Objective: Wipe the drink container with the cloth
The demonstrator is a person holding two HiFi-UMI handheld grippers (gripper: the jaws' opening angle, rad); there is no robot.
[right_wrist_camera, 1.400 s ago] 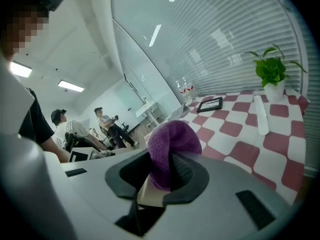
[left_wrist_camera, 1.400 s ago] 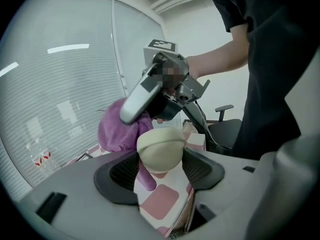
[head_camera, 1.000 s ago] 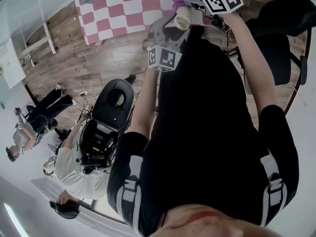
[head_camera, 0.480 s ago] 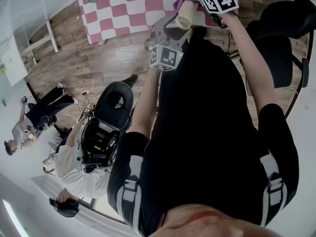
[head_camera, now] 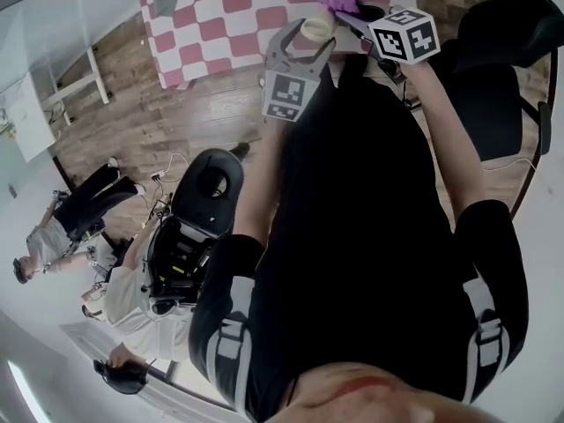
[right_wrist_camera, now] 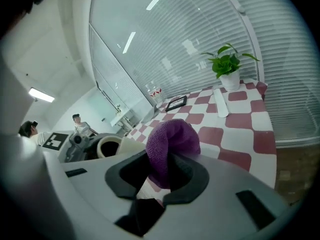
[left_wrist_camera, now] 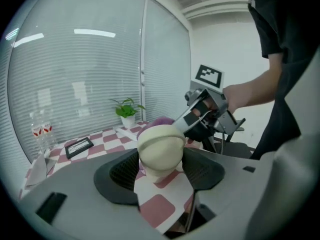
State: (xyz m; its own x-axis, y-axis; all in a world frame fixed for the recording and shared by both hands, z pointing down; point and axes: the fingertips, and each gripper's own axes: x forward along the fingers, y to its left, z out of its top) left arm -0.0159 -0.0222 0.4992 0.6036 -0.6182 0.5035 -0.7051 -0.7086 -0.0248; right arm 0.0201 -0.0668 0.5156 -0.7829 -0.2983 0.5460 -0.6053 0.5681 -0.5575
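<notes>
Cream plastic cup (left_wrist_camera: 161,146) sits in my left gripper (left_wrist_camera: 161,168). Its fingers (left_wrist_camera: 124,174) press on the cup's two sides and hold it up in the air. The pink-and-white checked bench (right_wrist_camera: 220,134) lies below and beyond the cup. The cup's rounded closed end faces back at my left hand. Its open mouth shows in the right gripper view. So I read the long axis as running roughly along the line my left fingers point, mouth away from me. Exact tilt is hard to call.

Purple cloth (right_wrist_camera: 172,139) is bunched in my right gripper (right_wrist_camera: 156,175). Those fingers (right_wrist_camera: 185,176) pinch it, and a rounded wad sticks out past the tips. The cloth is just beside the cup, on its right, up near the mouth end. In the left gripper view a bit of purple peeks over the cup's far top. Touching or just apart: cannot tell.

Key relation for the wipe: the cup lies left of the wad, and its side wall looks turned toward the wad. So the right hand is nearer for the rubbing and the left only steadies. My guess is the stroke should run along the cup's length, from mouth toward base. The left grip needs to stay firm so the cup doesn't twist out. Risk: the wad is small, so the right fingertips could hit the cup wall instead of the cloth.
</notes>
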